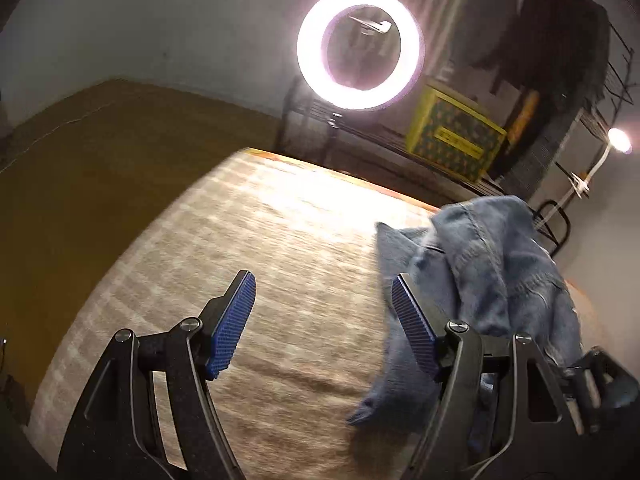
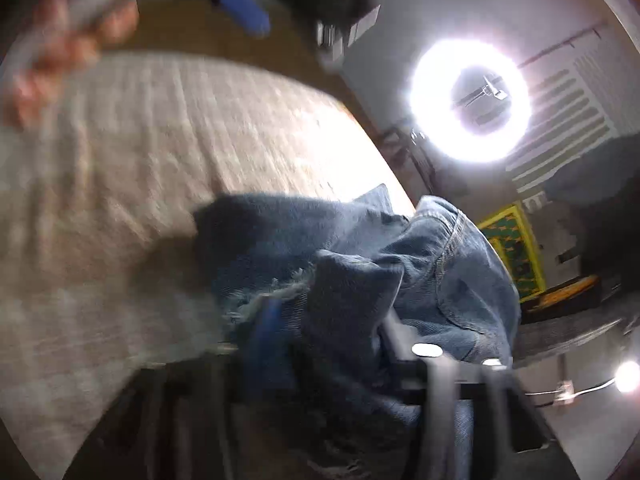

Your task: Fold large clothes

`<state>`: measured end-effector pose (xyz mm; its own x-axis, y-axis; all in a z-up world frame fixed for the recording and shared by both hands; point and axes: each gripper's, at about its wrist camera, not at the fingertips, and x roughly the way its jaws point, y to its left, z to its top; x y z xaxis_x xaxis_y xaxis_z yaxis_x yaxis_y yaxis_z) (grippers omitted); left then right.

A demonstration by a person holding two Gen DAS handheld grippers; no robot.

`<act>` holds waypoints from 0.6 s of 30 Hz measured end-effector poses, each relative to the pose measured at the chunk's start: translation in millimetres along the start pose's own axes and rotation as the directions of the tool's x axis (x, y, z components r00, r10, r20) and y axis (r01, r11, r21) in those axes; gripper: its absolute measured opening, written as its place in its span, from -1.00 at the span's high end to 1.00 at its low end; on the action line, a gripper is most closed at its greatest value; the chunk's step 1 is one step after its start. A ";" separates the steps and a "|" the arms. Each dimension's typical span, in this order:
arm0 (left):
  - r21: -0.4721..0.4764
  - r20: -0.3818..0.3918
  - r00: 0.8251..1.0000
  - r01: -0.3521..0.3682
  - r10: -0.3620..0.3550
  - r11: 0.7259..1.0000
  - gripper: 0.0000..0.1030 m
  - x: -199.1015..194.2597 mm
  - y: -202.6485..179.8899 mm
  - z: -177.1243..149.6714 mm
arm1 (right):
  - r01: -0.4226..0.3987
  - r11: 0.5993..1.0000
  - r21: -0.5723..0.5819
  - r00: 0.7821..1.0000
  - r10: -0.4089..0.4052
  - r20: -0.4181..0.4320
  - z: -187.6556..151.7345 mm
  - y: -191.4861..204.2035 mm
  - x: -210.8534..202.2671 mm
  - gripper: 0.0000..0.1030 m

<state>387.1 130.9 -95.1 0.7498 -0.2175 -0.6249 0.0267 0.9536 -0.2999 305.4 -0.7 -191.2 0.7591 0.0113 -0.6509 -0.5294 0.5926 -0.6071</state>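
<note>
A crumpled pair of blue jeans (image 1: 492, 264) lies in a heap at the right end of the beige woven table top (image 1: 260, 248). My left gripper (image 1: 322, 284) hovers over the bare surface just left of the heap. Its jaws stand wide apart with nothing between them, and its right finger is against the denim's edge. In the blurred right wrist view the jeans (image 2: 400, 264) drape over my right gripper (image 2: 332, 320). Those fingers stand apart, one blue pad (image 2: 272, 320) shows under a frayed hem, and the fabric hangs loose over them.
A bright ring light (image 1: 360, 48) stands behind the table's far edge. Behind it are a yellow-green box (image 1: 452, 136) on a metal rack, dark clothes (image 1: 560, 28) hanging above, and a small lamp (image 1: 619, 140) at the right. A person's blurred hand (image 2: 60, 48) shows top left.
</note>
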 end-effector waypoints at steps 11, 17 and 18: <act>-0.131 -0.174 0.933 0.296 -0.316 0.946 -0.44 28.8 -44.5 -15.9 | -0.212 0.855 0.473 0.969 0.122 0.214 -110.2 -112.1 -94.3 -0.55; -0.199 -0.261 0.881 0.351 -0.394 0.915 -0.45 66.7 -72.4 -14.2 | -0.232 0.630 0.741 0.973 0.133 0.191 -183.7 -185.9 -65.0 -0.67; -0.221 -0.276 0.870 0.355 -0.408 0.908 -0.45 76.1 -74.3 -11.3 | -0.251 0.597 0.762 0.968 0.152 0.200 -189.8 -192.1 -58.7 -0.67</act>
<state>434.7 41.2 -128.5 0.4589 -0.6356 -0.6208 0.1446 0.7429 -0.6536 290.6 -268.0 -122.8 0.7298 0.2618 -0.6315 -0.2180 0.9647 0.1479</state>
